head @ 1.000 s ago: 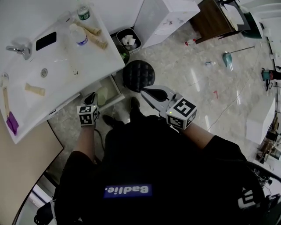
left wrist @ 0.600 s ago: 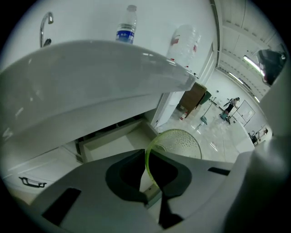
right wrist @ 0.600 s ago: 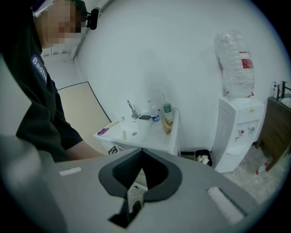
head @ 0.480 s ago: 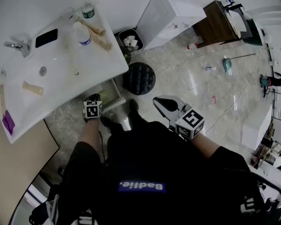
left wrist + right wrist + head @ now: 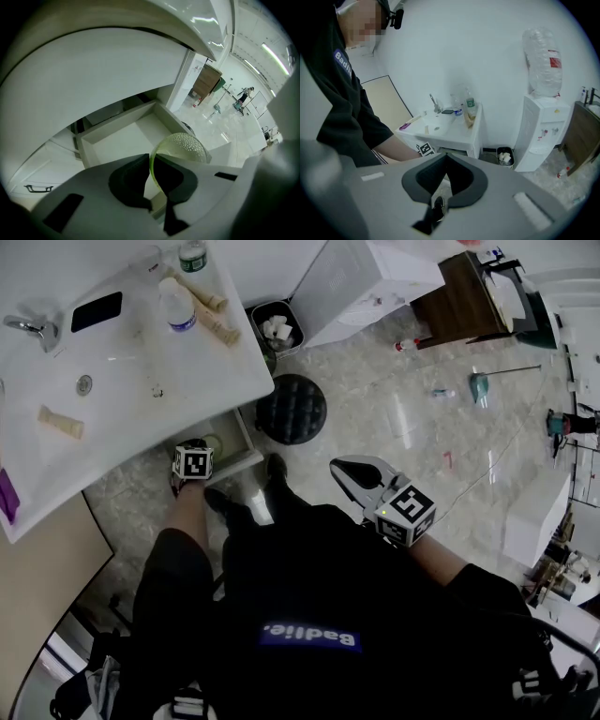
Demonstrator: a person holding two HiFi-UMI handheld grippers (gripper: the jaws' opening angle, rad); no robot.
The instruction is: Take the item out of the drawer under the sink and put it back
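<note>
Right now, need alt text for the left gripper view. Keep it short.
The left claw is shut on the rim of a green translucent bowl, holding it by an open white drawer beneath the curved underside of the sink. A glossy floor and a brown cabinet show behind, at right.

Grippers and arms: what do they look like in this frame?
The left gripper and right gripper are pale grey plastic with dark, scooped pads. Each carries a white cube printed with black square markers; the right one's sits at. No cables show. The person wears a black short-sleeved top, and the forearms are bare.
</note>
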